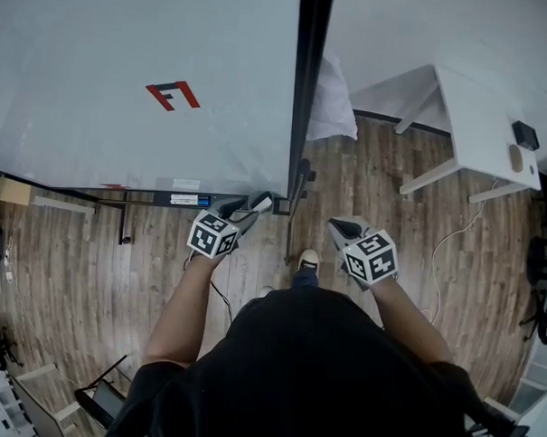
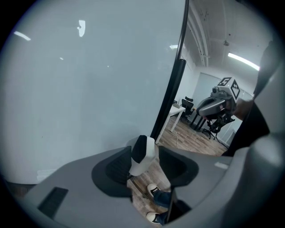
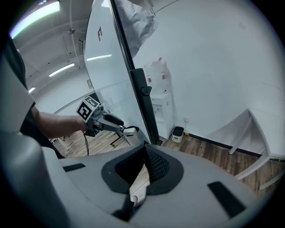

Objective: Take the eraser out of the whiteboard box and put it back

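Observation:
The whiteboard (image 1: 126,71) stands upright, with its dark tray (image 1: 157,198) running along the bottom edge. A white eraser (image 1: 260,202) with a black face sits at the tray's right end, between the jaws of my left gripper (image 1: 251,208). In the left gripper view the eraser (image 2: 142,153) stands tilted between the pads with wood floor showing beneath it, and the left gripper (image 2: 145,161) is shut on it. My right gripper (image 1: 338,229) hangs to the right of the board's black post, holding nothing. Its jaws meet at the tips in the right gripper view (image 3: 144,156).
A black post (image 1: 306,97) edges the whiteboard on its right. A white desk (image 1: 481,122) stands at the far right, with a cable (image 1: 444,257) trailing over the wood floor. A white cloth (image 1: 333,102) hangs behind the post. The person's shoe (image 1: 308,260) is below the tray's end.

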{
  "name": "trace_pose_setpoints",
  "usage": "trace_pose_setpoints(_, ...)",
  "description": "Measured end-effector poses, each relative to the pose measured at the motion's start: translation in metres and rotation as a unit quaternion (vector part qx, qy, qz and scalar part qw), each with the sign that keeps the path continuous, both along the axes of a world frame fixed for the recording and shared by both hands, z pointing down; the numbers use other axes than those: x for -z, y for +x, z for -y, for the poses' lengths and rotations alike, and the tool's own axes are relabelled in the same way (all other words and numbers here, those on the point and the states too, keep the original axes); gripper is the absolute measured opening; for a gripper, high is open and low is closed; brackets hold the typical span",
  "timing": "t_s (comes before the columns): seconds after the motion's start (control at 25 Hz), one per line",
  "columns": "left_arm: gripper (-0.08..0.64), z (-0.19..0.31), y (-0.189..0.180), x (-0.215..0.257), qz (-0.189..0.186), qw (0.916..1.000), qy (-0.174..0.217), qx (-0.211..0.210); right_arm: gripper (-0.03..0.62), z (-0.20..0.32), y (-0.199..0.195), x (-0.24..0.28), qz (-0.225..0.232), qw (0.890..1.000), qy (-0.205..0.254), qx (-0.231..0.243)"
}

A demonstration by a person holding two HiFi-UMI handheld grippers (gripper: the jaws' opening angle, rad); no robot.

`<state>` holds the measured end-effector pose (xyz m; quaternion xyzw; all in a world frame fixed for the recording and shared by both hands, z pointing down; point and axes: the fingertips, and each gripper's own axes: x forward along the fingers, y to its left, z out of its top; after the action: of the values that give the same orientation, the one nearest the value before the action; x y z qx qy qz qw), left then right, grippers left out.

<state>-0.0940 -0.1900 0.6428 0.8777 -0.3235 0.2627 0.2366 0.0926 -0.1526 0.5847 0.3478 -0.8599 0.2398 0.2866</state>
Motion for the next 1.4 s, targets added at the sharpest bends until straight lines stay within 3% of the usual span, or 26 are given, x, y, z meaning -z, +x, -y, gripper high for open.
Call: trace_pose_setpoints(1.4, 0.160, -0.084, -0.083, 0.012, -0.023, 0.9971, 0.005, 0.073, -0.005, -0.041, -0.048, 0.017, -0.002, 0.999, 0.021, 0.027)
